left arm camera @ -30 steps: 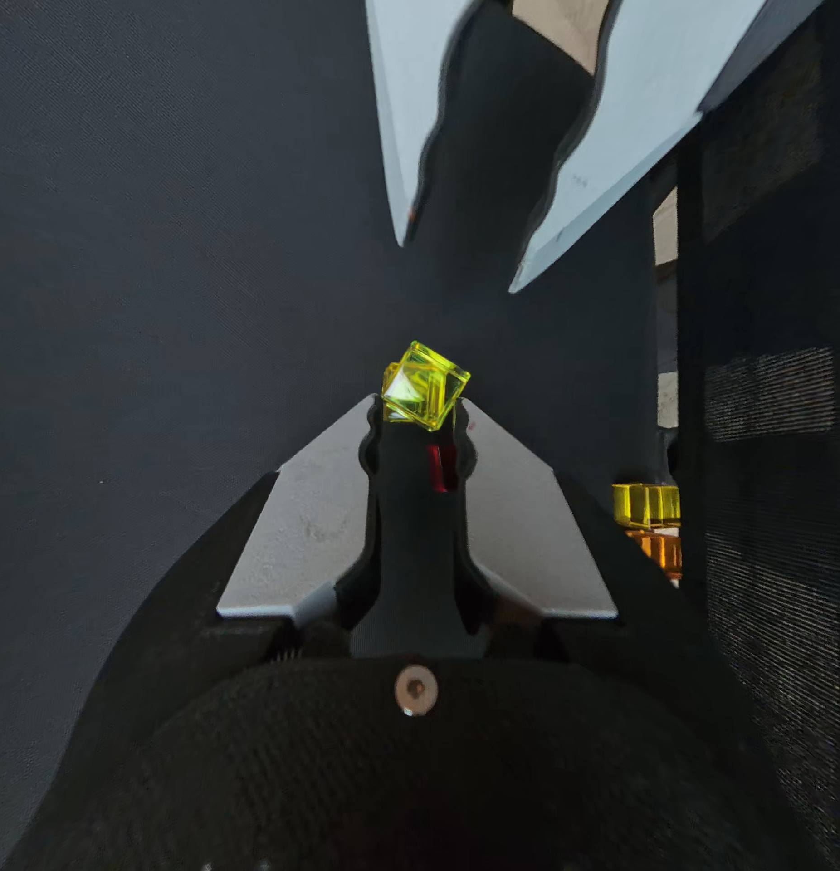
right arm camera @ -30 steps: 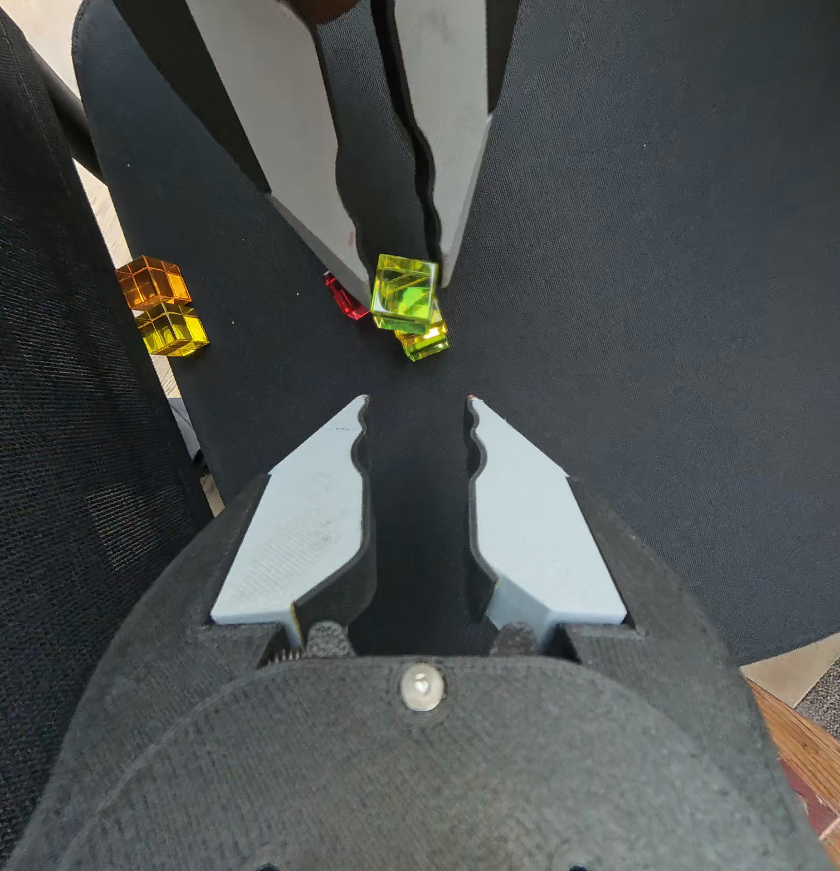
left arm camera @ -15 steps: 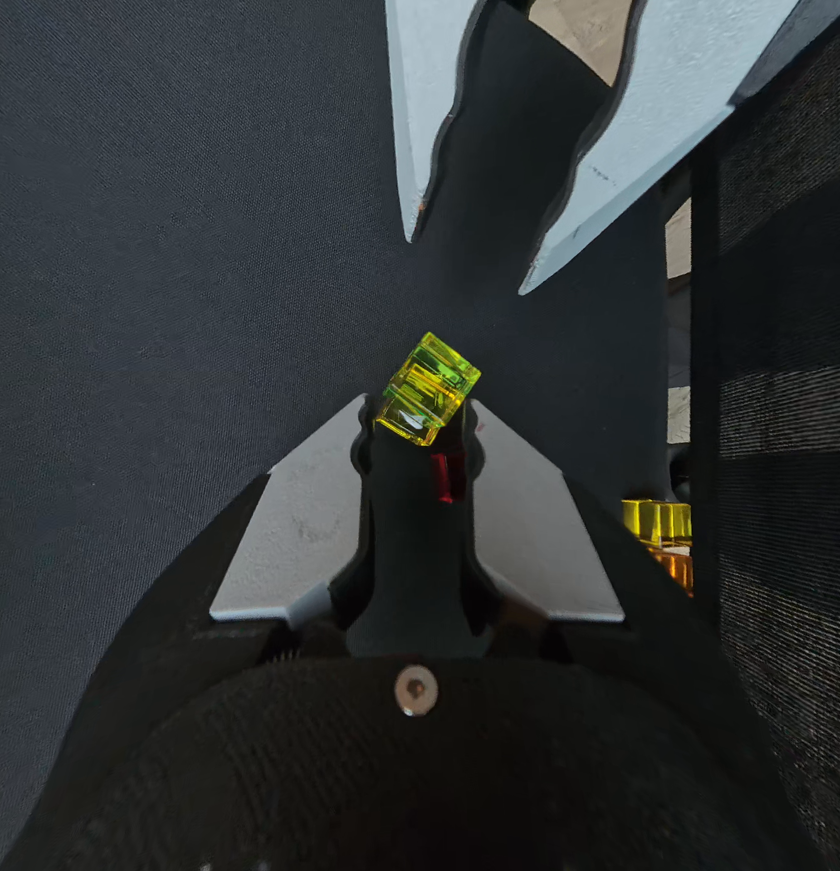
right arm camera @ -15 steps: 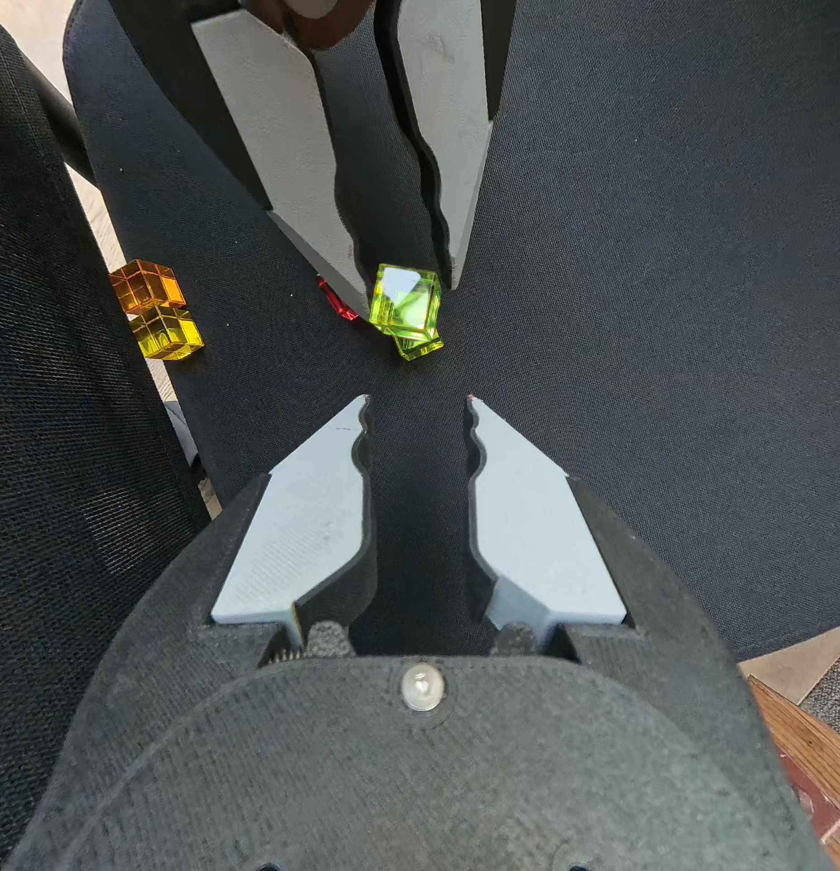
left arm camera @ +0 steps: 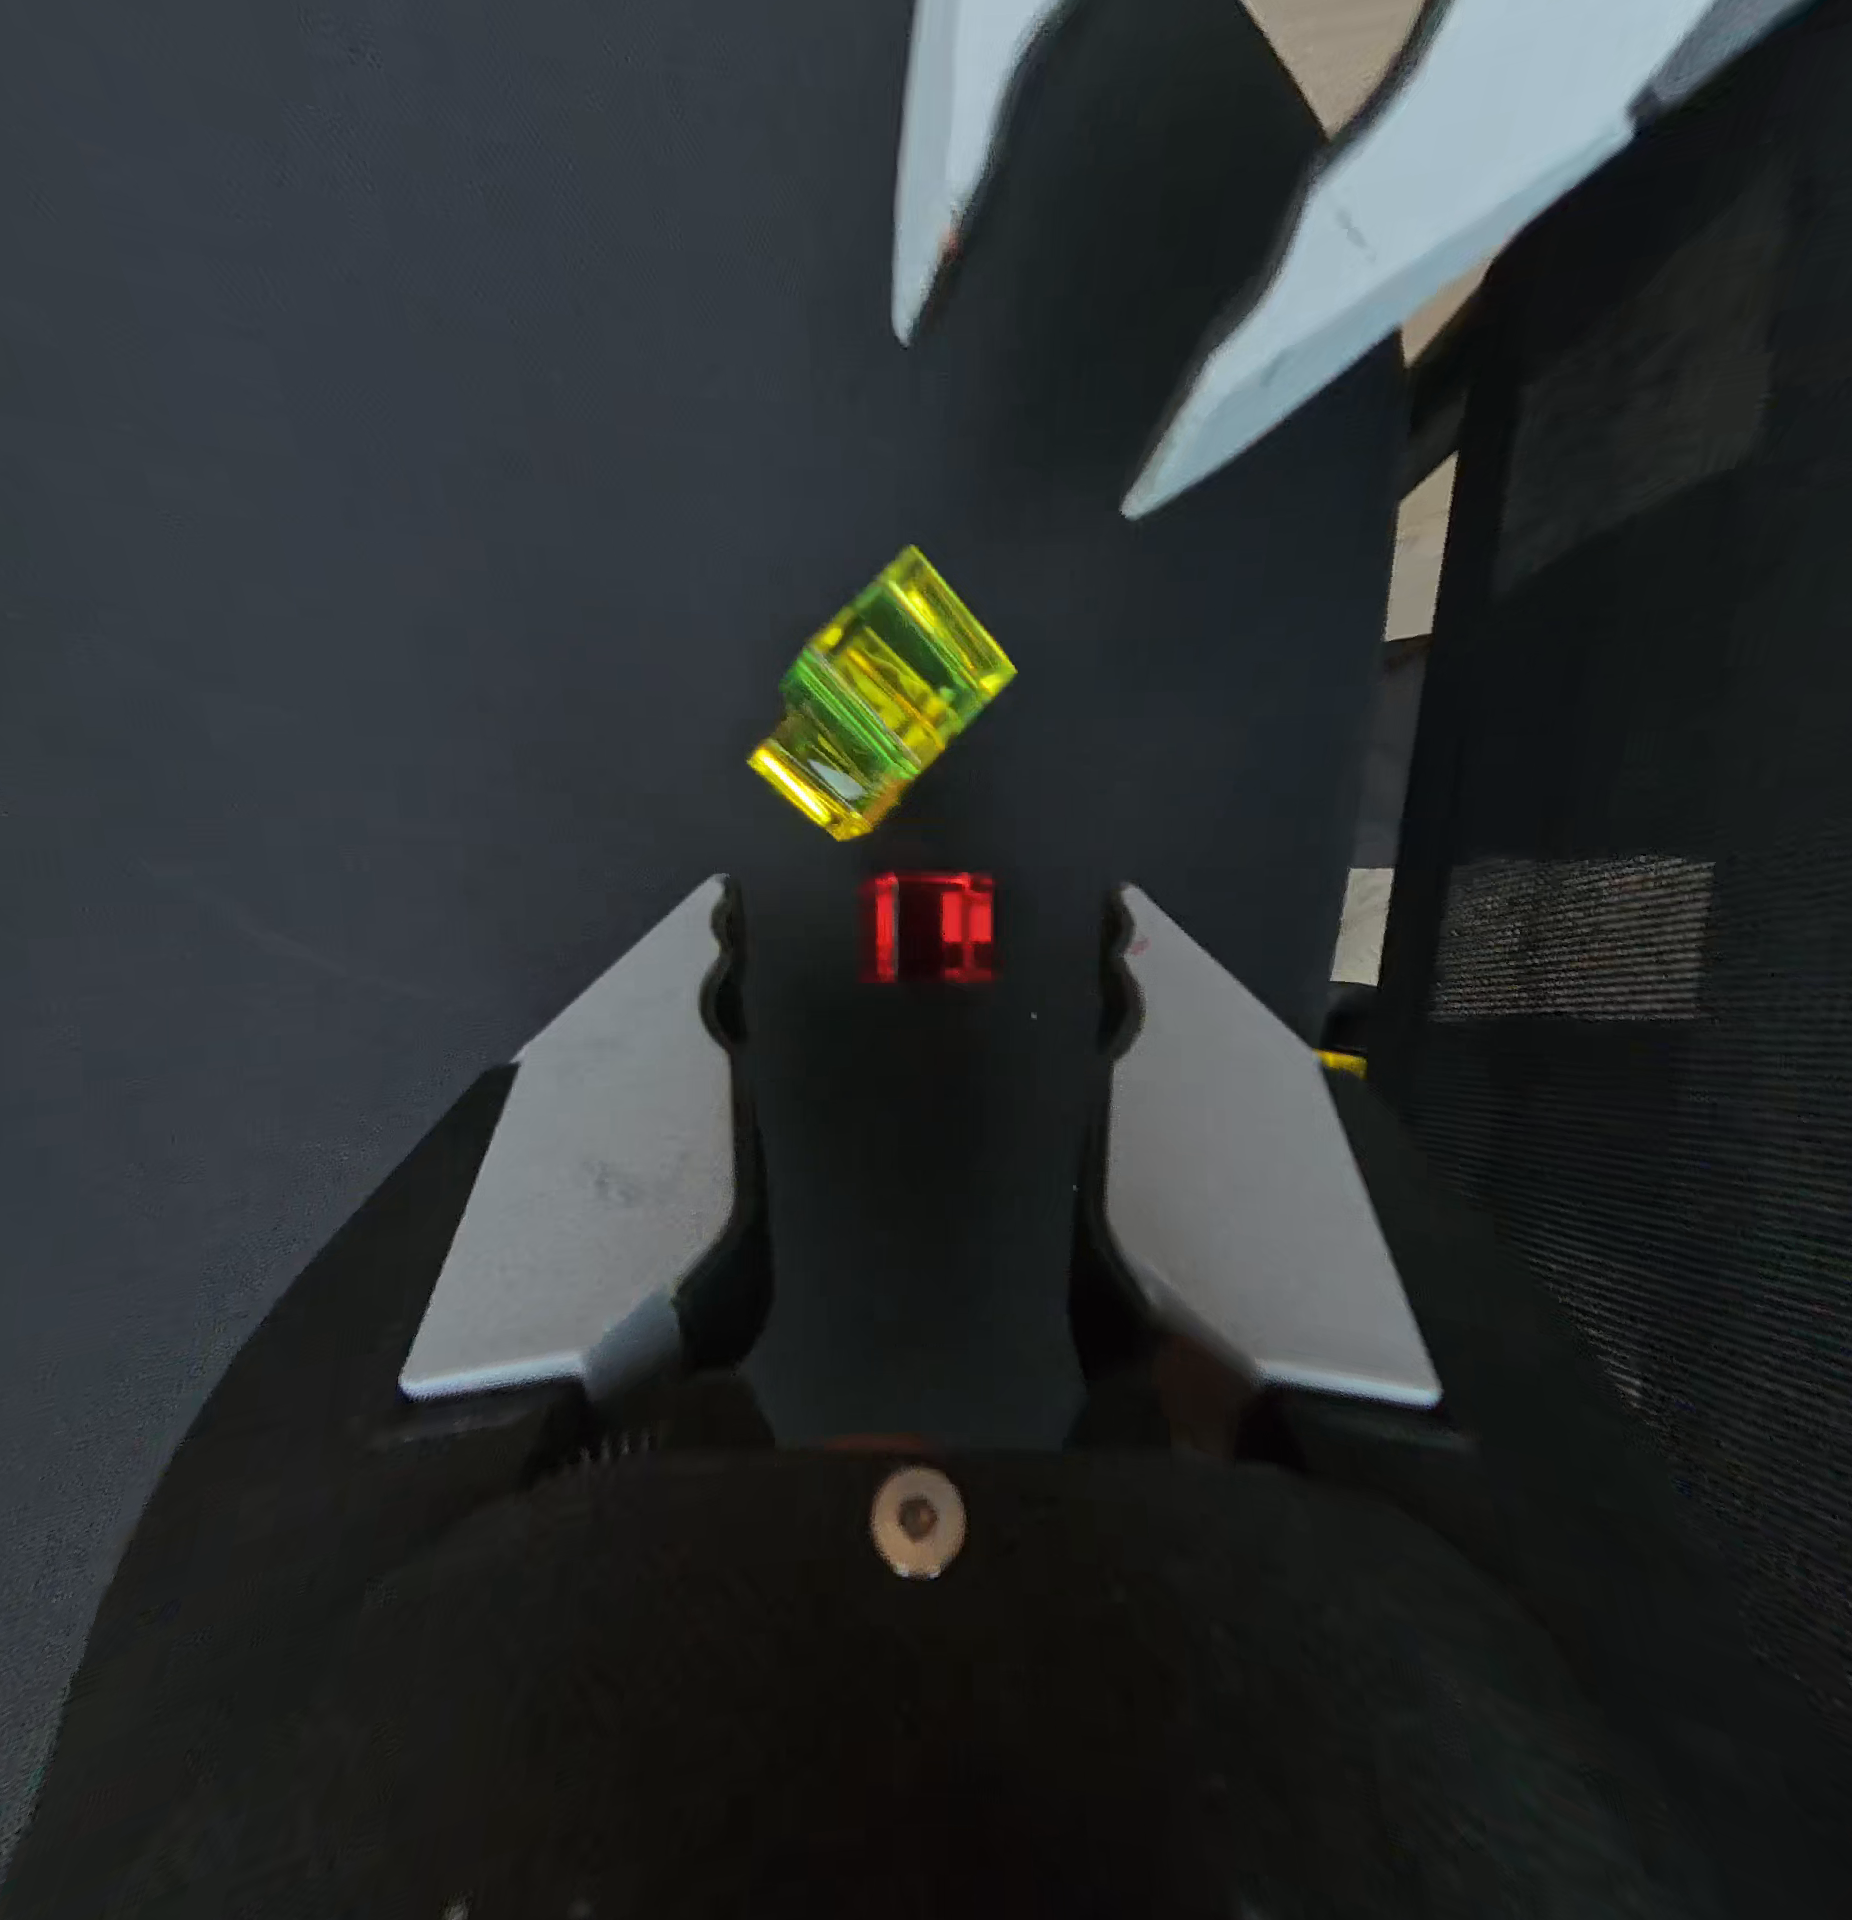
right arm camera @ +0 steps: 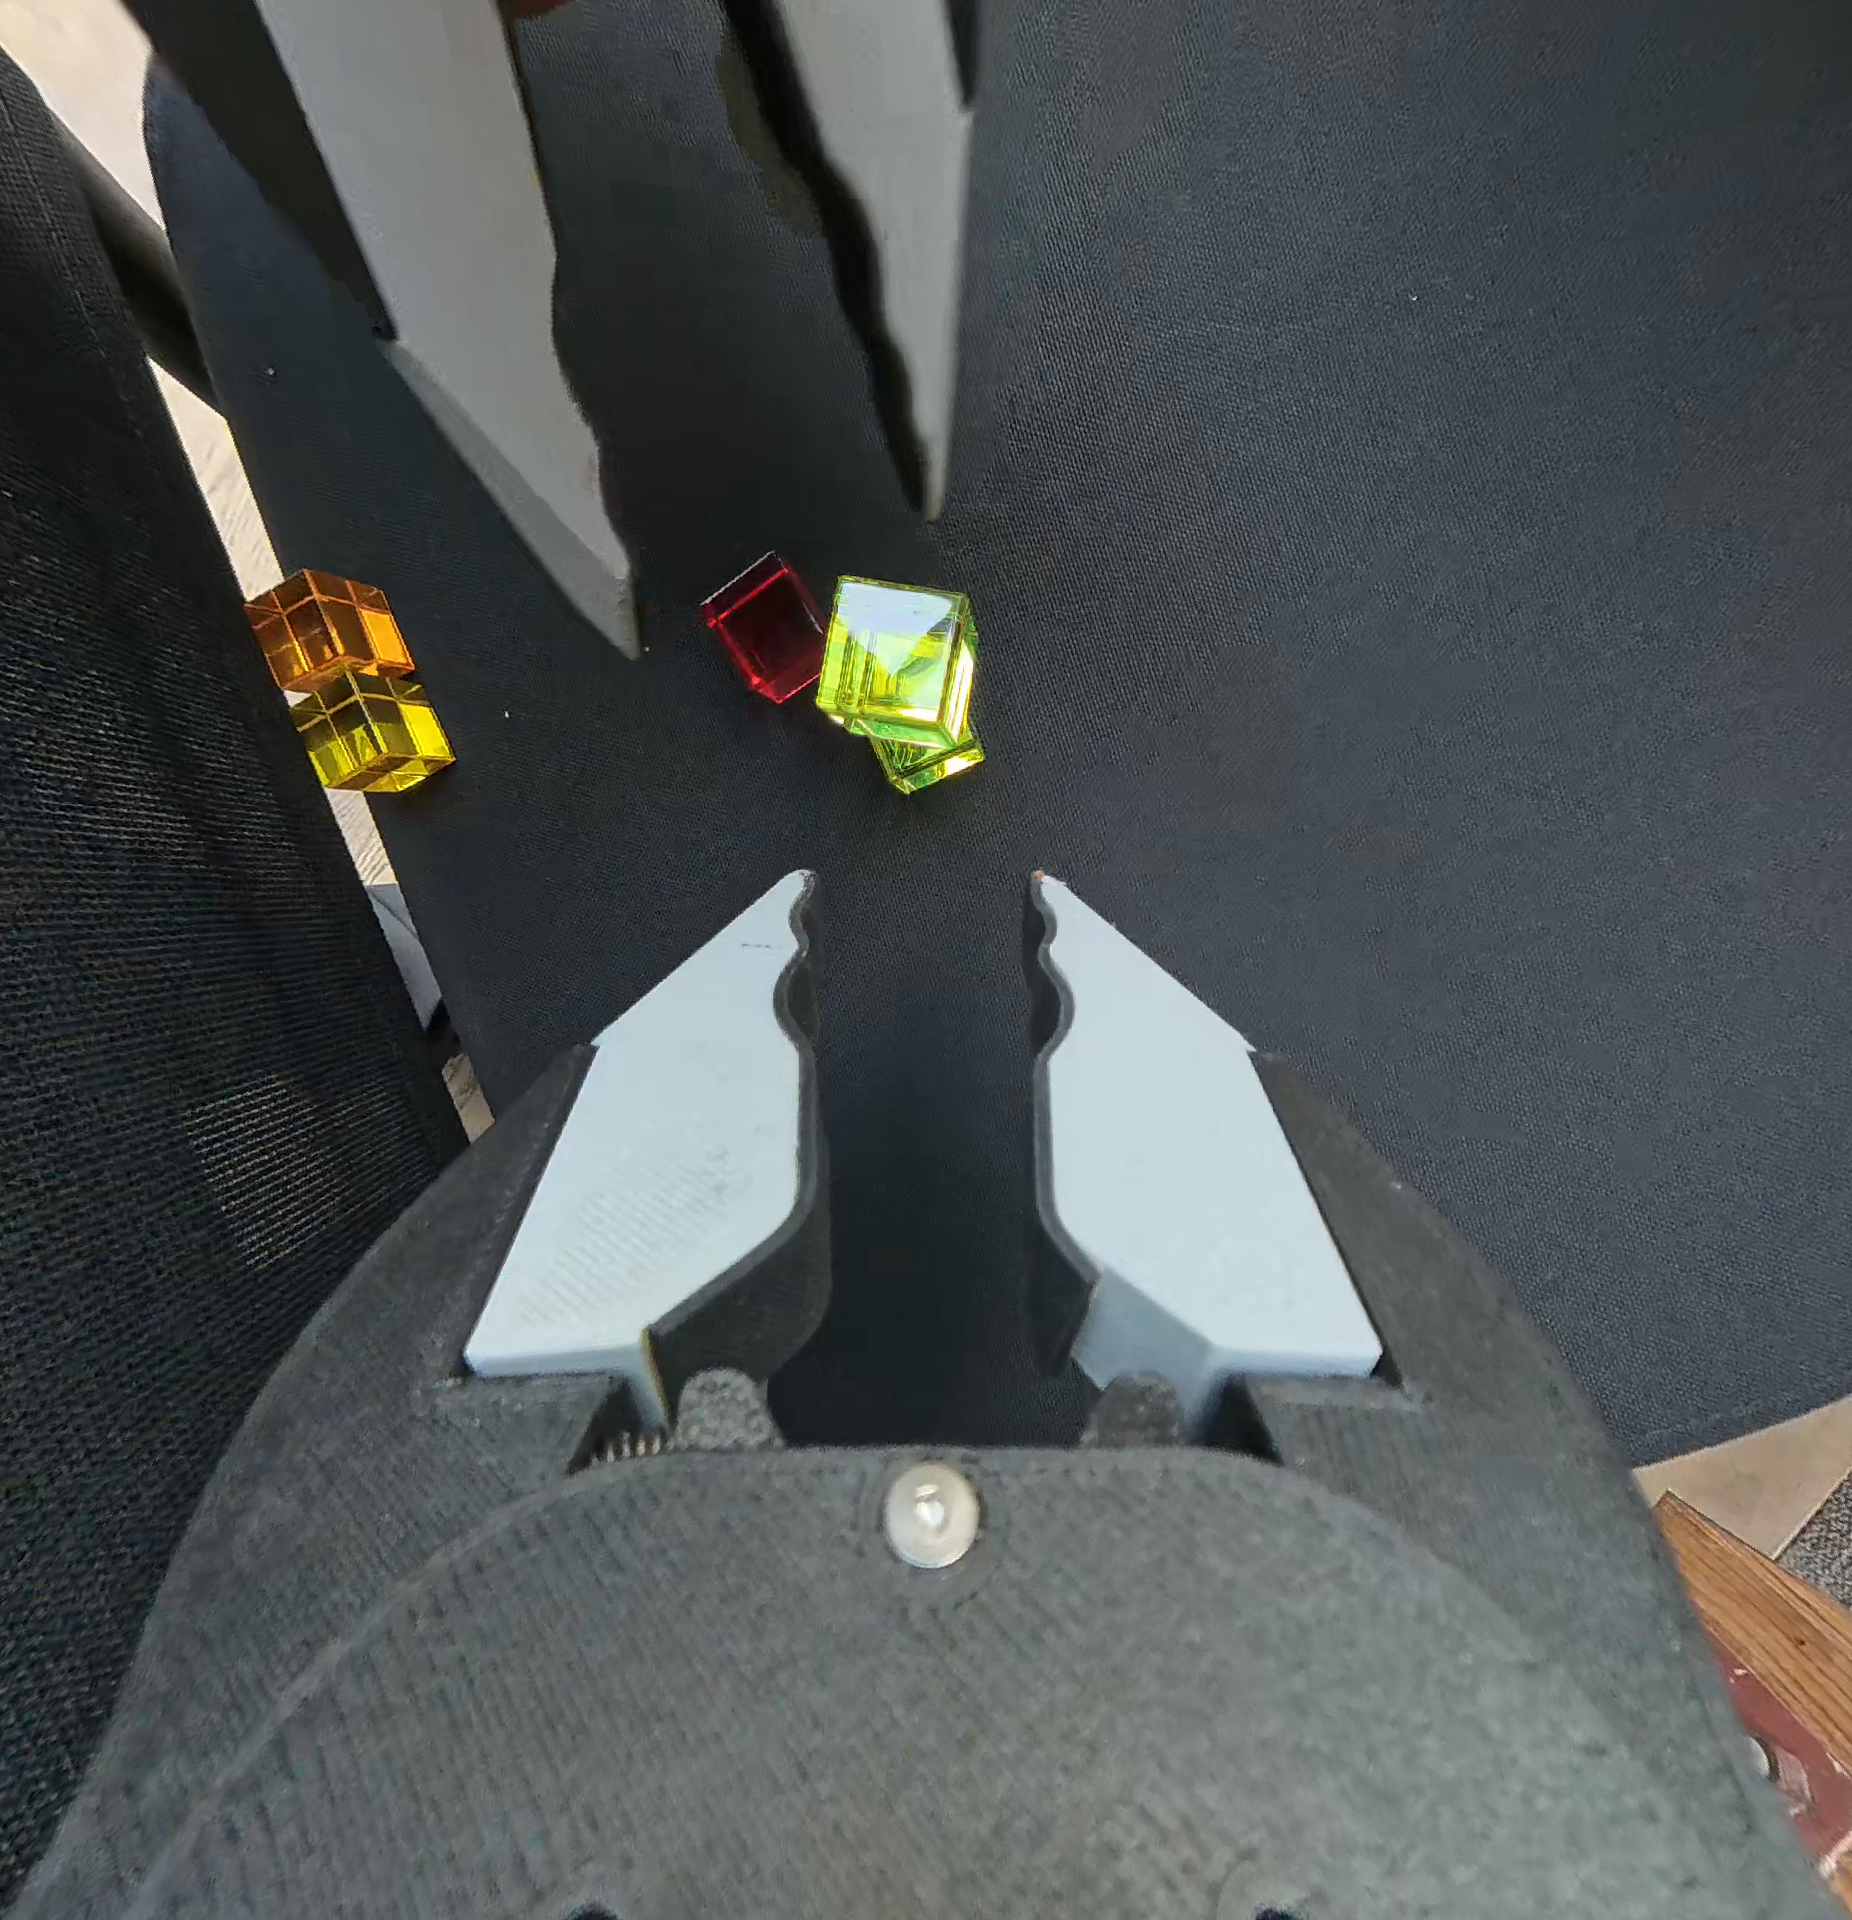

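A dark fabric chair seat [left arm camera: 382, 520] fills my left wrist view; my left gripper [left arm camera: 922, 894] stands open and empty, a red cube [left arm camera: 930, 928] between its tips, a tilted green cube [left arm camera: 886, 691] just beyond. In my right wrist view, the right gripper [right arm camera: 922, 883] gapes empty too; stacked orange cube [right arm camera: 330, 627] and yellow cube [right arm camera: 371, 740] sit far left.

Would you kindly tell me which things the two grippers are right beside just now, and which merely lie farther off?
By the grippers:
- red cube, untouched between the open left gripper fingertips
- two yellow-green cubes, one tilted on the other, ahead of the open, empty right gripper

Farther off:
- orange cube and yellow cube, touching, at the edge of the black seat
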A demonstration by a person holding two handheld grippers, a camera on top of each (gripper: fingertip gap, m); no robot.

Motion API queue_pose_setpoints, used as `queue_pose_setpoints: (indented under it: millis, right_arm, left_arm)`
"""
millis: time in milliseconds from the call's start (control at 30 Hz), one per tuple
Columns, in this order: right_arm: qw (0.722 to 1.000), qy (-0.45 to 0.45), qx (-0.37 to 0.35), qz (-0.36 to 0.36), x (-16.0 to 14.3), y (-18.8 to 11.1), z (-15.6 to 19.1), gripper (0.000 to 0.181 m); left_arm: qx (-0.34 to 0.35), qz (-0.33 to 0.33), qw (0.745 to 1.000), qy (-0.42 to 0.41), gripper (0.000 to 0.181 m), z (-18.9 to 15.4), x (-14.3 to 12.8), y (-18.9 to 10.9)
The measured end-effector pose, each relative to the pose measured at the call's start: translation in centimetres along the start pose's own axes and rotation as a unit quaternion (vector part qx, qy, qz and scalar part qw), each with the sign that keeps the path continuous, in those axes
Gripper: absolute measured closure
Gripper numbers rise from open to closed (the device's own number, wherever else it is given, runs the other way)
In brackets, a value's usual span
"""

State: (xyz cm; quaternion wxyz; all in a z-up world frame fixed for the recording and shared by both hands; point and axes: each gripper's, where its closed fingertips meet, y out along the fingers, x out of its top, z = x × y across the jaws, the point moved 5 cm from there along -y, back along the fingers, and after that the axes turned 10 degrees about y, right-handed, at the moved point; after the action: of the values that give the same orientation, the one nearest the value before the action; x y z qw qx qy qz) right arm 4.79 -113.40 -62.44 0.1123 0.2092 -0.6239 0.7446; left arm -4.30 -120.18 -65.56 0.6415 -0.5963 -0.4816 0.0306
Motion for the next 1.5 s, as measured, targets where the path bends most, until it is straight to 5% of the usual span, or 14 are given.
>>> queue_pose_setpoints:
  millis: [267,700,867,1500]
  right_arm:
    - [1.0,0.01,0.002,-0.008,0.3,0.0,-0.3,0.145]
    - [0.999,-0.024,0.022,0.021,-0.4,1.9,0.6,0.158]
    - [0.998,-0.049,0.023,0.022,0.1,2.5,1.0,0.16]
    - [0.999,-0.028,0.03,0.013,0.7,3.1,0.4,0.157]
  left_arm:
    - [0.028,0.091,0.993,0.074,0.128,-1.4,-2.6,3.1]
    - [0.025,0.048,0.995,0.085,0.133,0.1,-2.1,2.1]
    - [0.023,0.033,0.994,0.099,0.152,0.4,-1.3,1.9]
    - [-0.032,0.026,0.995,0.094,0.157,1.1,0.5,1.8]
